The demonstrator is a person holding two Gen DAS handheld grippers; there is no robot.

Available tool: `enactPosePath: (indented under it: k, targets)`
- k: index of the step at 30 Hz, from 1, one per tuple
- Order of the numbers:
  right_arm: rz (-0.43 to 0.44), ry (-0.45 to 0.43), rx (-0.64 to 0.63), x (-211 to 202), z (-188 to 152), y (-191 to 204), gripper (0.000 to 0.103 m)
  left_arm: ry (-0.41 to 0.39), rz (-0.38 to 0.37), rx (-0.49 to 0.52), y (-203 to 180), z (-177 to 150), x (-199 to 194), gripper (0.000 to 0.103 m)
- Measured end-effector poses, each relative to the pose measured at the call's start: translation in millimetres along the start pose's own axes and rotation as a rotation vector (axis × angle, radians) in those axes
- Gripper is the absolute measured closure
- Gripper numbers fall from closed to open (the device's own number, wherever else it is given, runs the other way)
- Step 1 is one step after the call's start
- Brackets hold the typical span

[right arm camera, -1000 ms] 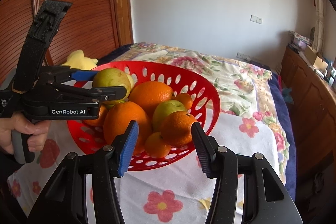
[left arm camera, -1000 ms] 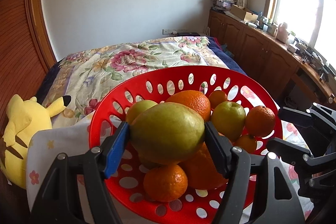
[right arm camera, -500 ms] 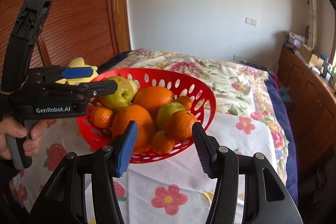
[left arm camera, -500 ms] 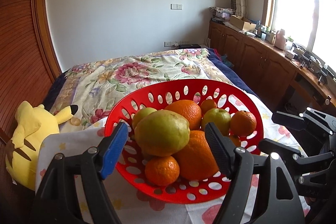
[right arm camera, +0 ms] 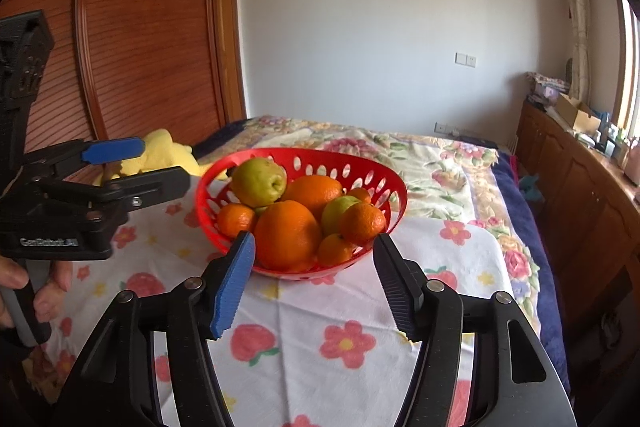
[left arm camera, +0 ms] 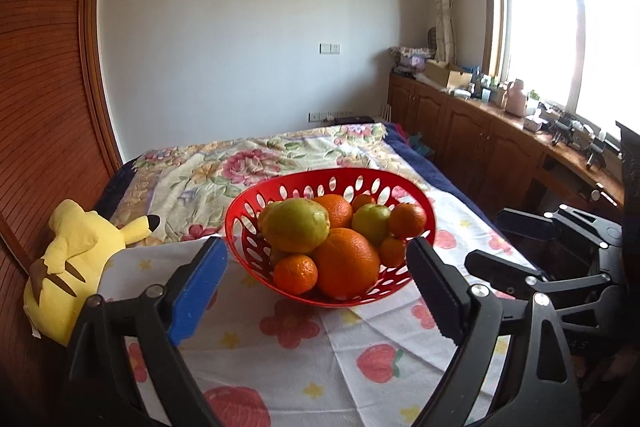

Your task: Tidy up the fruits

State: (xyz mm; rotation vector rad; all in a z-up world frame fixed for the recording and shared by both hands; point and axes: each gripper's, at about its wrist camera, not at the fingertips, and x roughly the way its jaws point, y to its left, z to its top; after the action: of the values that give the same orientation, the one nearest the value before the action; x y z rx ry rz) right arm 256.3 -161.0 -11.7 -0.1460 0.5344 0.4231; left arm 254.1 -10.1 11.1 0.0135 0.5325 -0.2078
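Observation:
A red perforated basket stands on a flowered cloth and holds several oranges, tangerines and green-yellow fruits. A large yellow-green pear lies on top at the left. A big orange sits at the front. My left gripper is open and empty, pulled back in front of the basket; it also shows in the right wrist view. My right gripper is open and empty just in front of the basket; it also shows in the left wrist view.
A yellow plush toy lies at the left against a wooden wardrobe. The flowered bed stretches behind the basket. Wooden cabinets with clutter run along the right wall under a window.
My left gripper opened, let go of the yellow-green pear onto the fruit pile and drew back and up. My right gripper also drew back a little.

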Motion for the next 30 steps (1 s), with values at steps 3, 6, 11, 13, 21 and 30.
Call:
enactPosePath:
  k: [3, 6, 11, 13, 21, 30]
  targets:
    - [-0.003, -0.024, 0.005, -15.7, -2.2, 7.1, 0.033, -0.045, -0.003, -0.002, 0.3, -4.1, -22.4, 0.000]
    - [-0.009, -0.050, 0.009, -32.2, -5.2, 14.4, 0.027, -0.080, 0.009, 0.014, -4.0, -8.6, -45.9, 0.000]
    - [-0.013, -0.078, 0.016, -53.7, -10.2, 23.7, 0.021, -0.117, 0.034, 0.019, -8.6, -16.8, -74.2, 0.000]
    - [-0.015, -0.094, 0.017, -63.6, -12.7, 28.6, 0.019, -0.125, 0.045, 0.010, -9.3, -20.3, -82.8, 0.000]
    - [-0.041, -0.128, 0.035, -88.0, -22.0, 37.2, 0.013, -0.131, 0.048, -0.036, -8.6, -37.6, -105.0, 0.000]
    - [-0.095, -0.132, 0.065, -105.2, -36.0, 42.1, 0.009, -0.131, 0.070, -0.016, -22.1, -59.1, -132.0, 0.000]
